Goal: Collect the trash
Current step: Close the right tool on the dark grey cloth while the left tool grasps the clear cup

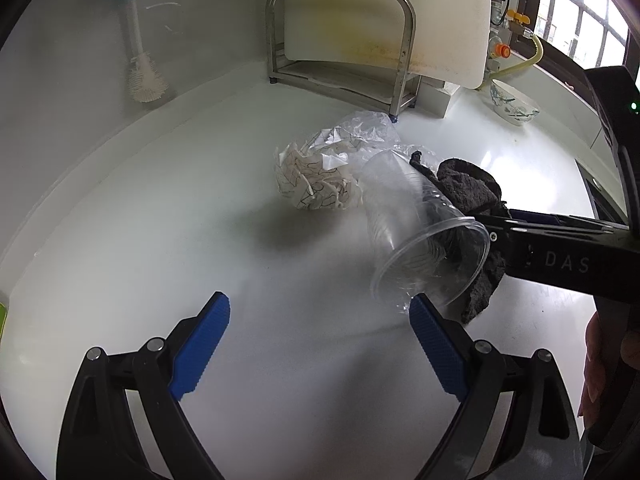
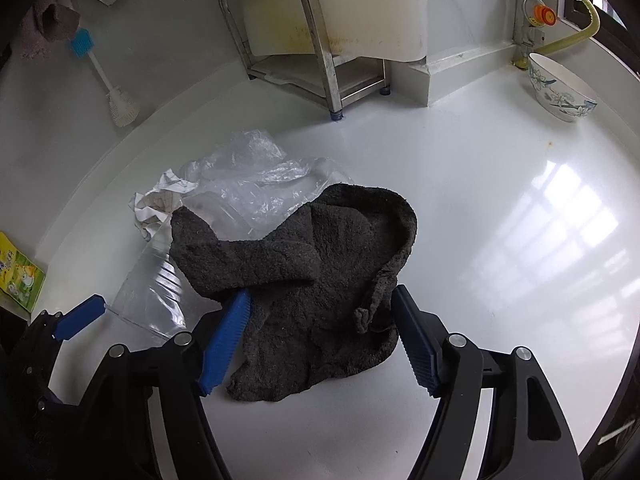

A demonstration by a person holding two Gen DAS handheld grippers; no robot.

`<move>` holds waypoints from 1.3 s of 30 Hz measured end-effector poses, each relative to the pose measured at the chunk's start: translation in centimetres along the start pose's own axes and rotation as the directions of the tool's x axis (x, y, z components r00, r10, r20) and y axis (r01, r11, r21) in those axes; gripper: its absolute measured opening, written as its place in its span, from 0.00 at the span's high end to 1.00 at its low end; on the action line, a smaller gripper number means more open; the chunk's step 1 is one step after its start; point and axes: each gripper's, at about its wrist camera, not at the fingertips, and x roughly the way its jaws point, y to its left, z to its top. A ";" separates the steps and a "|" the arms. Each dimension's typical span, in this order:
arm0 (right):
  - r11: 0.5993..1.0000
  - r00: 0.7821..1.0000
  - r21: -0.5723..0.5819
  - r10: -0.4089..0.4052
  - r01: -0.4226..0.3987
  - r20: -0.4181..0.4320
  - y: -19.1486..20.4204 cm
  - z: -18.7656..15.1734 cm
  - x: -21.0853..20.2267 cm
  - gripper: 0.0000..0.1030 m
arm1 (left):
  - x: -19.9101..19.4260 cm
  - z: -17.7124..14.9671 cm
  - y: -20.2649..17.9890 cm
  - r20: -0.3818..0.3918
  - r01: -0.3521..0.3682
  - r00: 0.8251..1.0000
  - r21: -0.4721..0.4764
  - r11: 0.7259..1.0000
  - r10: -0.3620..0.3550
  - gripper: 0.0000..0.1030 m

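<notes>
A dark grey cloth [image 2: 312,280] lies crumpled on the white counter [image 2: 500,220]. My right gripper [image 2: 322,292] stands open over it, and the cloth lies loose between its blue pads. A clear plastic cup [image 1: 416,232] lies on its side, its rim just beyond the right finger of my open left gripper [image 1: 320,298], which holds nothing. Behind the cup sit a crumpled printed paper [image 1: 312,184] and a clear plastic bag [image 1: 360,128]. In the right wrist view the cup [image 2: 156,284] is left of the cloth, partly under it.
A steel rack [image 1: 340,40] holding a white cutting board stands at the back wall. A floral bowl [image 1: 514,104] sits back right, and a bottle brush [image 1: 136,40] hangs at the left. A yellow-green packet [image 2: 20,276] lies at the counter's left edge.
</notes>
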 end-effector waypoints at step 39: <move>0.989 0.994 0.128 0.070 -0.081 0.086 -1.5 -4.8 -4.8 0.91 | 2.7 1.1 1.7 0.019 -0.040 0.999 -0.006 0.999 0.040 0.13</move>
